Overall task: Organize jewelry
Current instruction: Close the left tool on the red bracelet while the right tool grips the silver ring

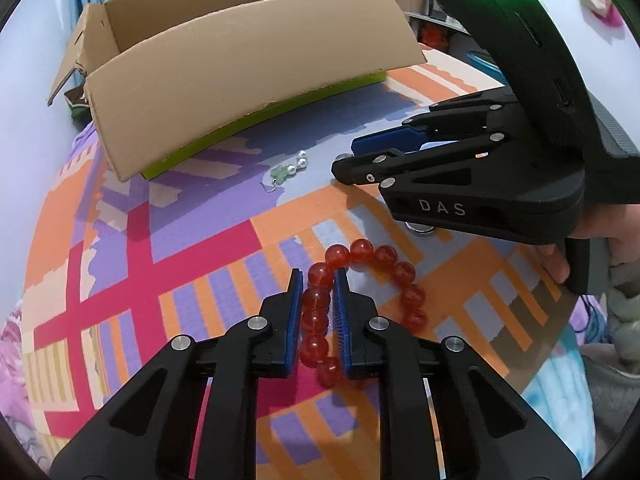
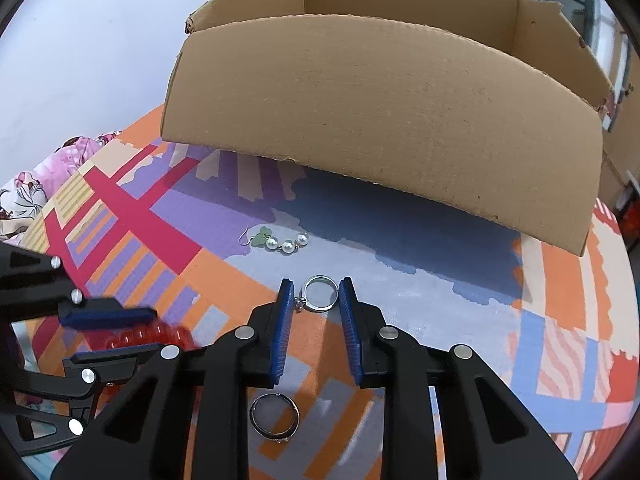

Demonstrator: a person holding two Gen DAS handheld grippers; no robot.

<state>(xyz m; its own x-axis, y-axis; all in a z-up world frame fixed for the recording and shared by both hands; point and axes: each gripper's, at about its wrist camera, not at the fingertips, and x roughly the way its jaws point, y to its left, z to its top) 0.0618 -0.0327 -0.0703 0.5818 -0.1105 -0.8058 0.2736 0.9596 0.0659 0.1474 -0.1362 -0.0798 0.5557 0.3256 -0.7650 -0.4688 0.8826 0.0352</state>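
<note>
A red bead bracelet [image 1: 362,280] lies on the patterned cloth. My left gripper [image 1: 317,276] has its jaws around one side of it, pads touching or nearly touching the beads. My right gripper [image 2: 316,286] is open, with a silver ring [image 2: 319,293] lying between its fingertips on the cloth. A second, darker ring [image 2: 275,416] lies under the right gripper's body. A green-and-pearl earring [image 2: 280,241] lies farther out, also in the left wrist view [image 1: 289,169]. The right gripper [image 1: 344,160] shows in the left wrist view, the left one [image 2: 116,332] in the right.
An open cardboard box [image 2: 384,120] stands just beyond the jewelry, its near flap leaning over the cloth; it also shows in the left wrist view [image 1: 248,92]. The colourful cloth [image 1: 160,264] covers the surface. Pink floral fabric [image 2: 48,176] lies at the left edge.
</note>
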